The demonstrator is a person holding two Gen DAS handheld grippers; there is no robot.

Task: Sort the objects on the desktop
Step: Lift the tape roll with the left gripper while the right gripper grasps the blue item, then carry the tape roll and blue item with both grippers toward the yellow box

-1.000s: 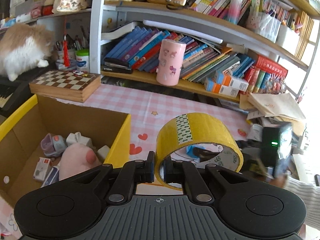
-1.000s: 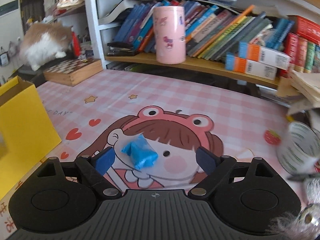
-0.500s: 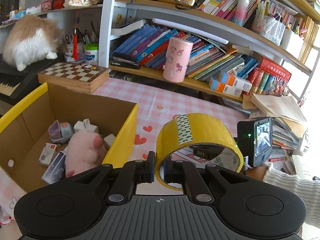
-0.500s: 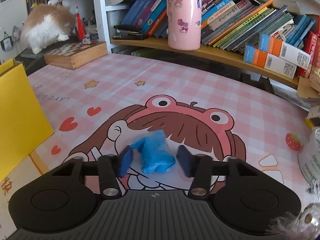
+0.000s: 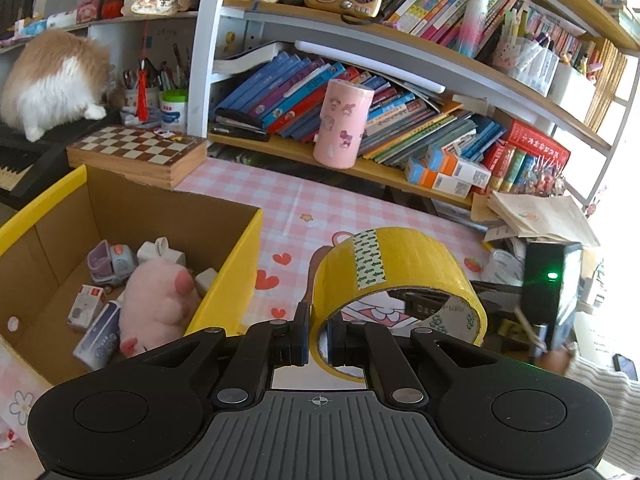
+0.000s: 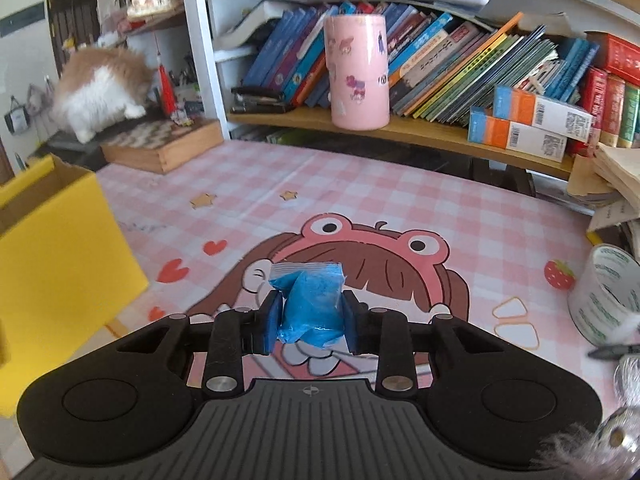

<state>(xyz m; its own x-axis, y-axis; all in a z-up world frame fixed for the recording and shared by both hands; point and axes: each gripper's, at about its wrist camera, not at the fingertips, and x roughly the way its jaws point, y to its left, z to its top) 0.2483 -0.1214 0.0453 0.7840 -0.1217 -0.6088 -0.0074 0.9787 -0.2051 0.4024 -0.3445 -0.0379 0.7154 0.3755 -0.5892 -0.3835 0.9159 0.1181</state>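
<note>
— What are you holding?
— My left fingers [image 5: 318,338] pinch one yellow tape roll [image 5: 396,276], centre frame; my right fingers [image 6: 310,320], just closed, squeeze one blue packet [image 6: 310,304].
— And the yellow box [image 5: 224,280]?
— Lower left.

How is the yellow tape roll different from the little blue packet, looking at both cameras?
The yellow tape roll is a stiff open ring; the blue packet is a soft, crumpled bag. The roll is pinched through its wall by the left gripper; the packet is squeezed whole by the right gripper, whose jaws have just been closing. Both are gripped and carried above the pink mat.
</note>
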